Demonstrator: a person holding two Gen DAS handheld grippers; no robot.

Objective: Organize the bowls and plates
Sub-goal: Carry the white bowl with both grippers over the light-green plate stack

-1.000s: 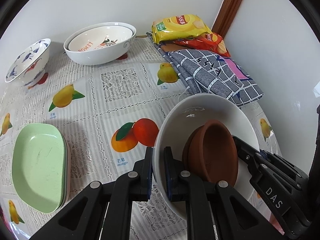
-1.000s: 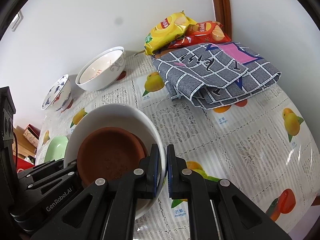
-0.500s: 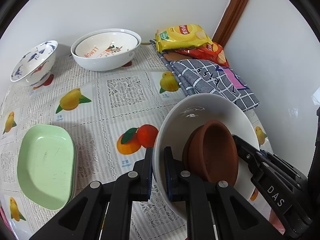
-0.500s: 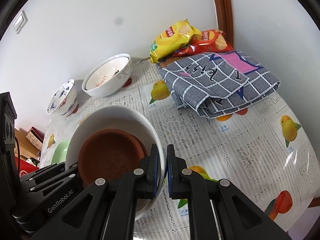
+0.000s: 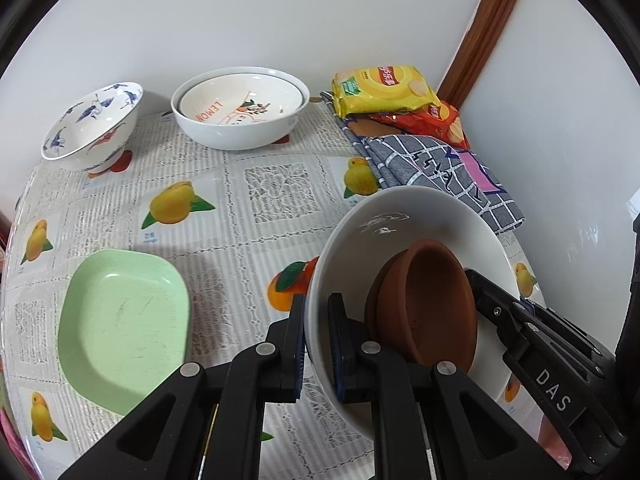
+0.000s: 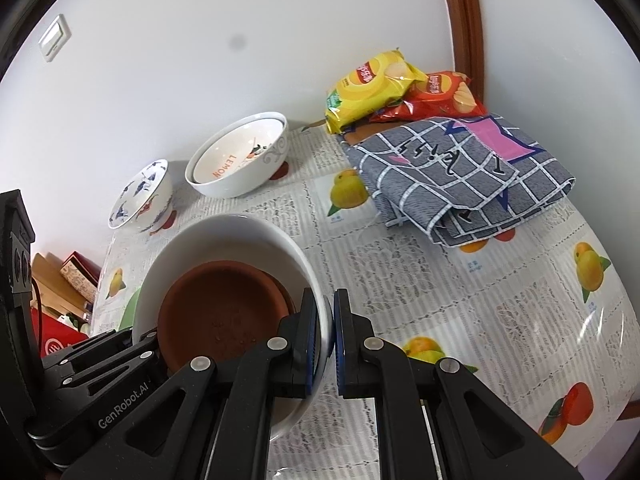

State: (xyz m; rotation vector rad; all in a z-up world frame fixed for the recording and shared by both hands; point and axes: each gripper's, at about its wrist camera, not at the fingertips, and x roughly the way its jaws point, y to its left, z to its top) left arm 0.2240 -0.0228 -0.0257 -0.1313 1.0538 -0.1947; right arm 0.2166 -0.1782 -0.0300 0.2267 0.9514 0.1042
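The left gripper (image 5: 317, 336) and right gripper (image 6: 332, 340) each pinch the white bowl's (image 5: 404, 216) rim. A brown dish (image 5: 432, 304) sits tilted inside, toward its 4 o'clock edge.

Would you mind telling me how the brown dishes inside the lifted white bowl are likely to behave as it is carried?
The brown dishes lie loose, leaning against the tilted white bowl, so they will probably slide if it tips further. They look like unglazed clay, likely brittle. Both grippers, left and right, pinch only the rim.

Saucers (image 5: 428, 300) inside bowl (image 5: 400, 216)
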